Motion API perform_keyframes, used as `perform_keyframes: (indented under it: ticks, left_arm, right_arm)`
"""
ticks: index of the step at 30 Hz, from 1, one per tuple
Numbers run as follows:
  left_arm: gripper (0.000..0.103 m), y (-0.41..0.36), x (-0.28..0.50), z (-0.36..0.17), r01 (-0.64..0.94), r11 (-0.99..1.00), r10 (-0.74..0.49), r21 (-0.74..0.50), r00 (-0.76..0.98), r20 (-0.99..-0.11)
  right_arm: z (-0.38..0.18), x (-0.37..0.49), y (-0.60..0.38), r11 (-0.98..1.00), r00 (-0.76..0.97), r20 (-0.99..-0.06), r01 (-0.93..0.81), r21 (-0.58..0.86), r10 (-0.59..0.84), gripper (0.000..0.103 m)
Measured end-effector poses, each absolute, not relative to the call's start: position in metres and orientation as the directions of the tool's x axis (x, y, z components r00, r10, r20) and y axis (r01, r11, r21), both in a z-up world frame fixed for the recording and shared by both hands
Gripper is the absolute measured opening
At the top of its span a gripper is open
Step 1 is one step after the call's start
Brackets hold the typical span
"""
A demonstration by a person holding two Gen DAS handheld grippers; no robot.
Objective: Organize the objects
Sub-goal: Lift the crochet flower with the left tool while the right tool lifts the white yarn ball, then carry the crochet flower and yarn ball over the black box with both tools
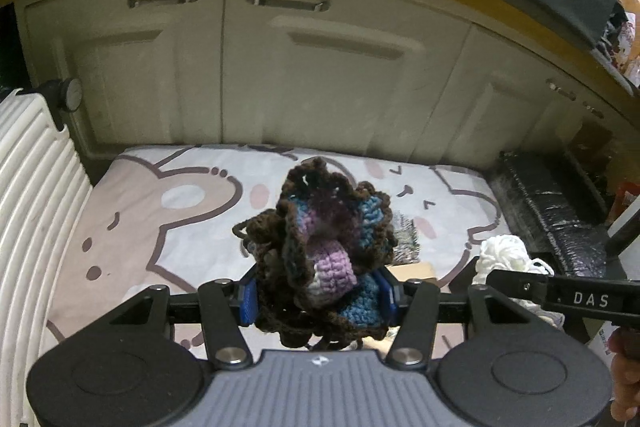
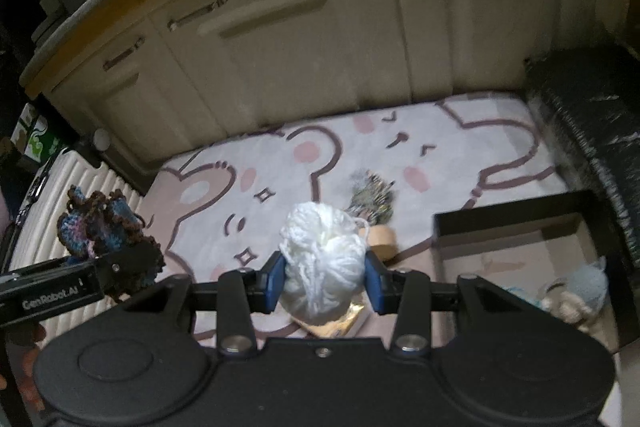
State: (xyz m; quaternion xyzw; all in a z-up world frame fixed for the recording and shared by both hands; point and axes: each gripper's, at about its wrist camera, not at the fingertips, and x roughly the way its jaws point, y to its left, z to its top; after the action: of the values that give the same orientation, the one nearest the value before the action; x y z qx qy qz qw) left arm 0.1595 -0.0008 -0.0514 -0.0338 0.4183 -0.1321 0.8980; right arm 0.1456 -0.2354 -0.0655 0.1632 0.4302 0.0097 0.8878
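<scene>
My left gripper (image 1: 318, 301) is shut on a crocheted piece (image 1: 320, 247) of brown, blue and purple yarn, held up above the cartoon-print rug (image 1: 160, 227). The same piece (image 2: 104, 231) shows at the left of the right wrist view, in the other gripper. My right gripper (image 2: 324, 285) is shut on a ball of white yarn (image 2: 324, 259), also lifted off the rug (image 2: 440, 155). That white ball (image 1: 504, 255) appears at the right of the left wrist view. On the rug lie a grey-green tuft (image 2: 372, 195) and a tan roll (image 2: 382, 241).
Cream cabinet doors (image 1: 320, 67) with handles stand behind the rug. A white ribbed case (image 1: 36, 187) flanks the left. A black-wrapped block (image 2: 592, 131) lies at the right. An open dark-rimmed box (image 2: 516, 247) holds a pale blue knitted toy (image 2: 588, 287).
</scene>
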Motion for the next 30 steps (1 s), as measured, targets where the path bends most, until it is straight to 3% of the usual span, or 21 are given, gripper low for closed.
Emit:
perform_keyframes:
  ticks: [30]
  left_arm:
    - [0.056, -0.129, 0.163, -0.053, 0.419, 0.866, -0.479, -0.273, 0.537, -0.694]
  right_arm:
    - [-0.079, 0.120, -0.357, 0.870, 0.630, -0.773, 0.419, 0.261, -0.071, 0.043]
